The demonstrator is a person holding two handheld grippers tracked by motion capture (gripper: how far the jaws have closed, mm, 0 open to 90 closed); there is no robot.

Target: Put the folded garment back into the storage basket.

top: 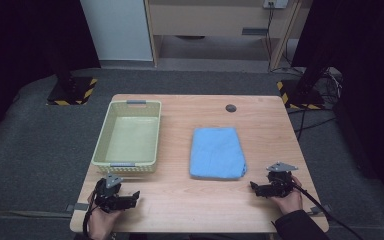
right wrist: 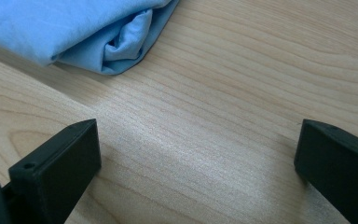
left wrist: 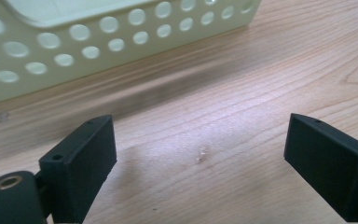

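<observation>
A folded blue cloth lies flat on the wooden table, right of centre. In the right gripper view its rolled corner sits at the top left, beyond the jaws. A pale yellow perforated basket stands empty at the left; its holed wall runs across the top of the left gripper view. My left gripper rests open on the table near the front left edge, just in front of the basket. My right gripper rests open at the front right, near the cloth's near right corner. Bare wood lies between both pairs of jaws.
A small dark round mark sits near the table's far edge. Black stands with yellow-striped bases flank the table on the grey floor. Cables trail at the right. Bare wood stretches between the two grippers along the front edge.
</observation>
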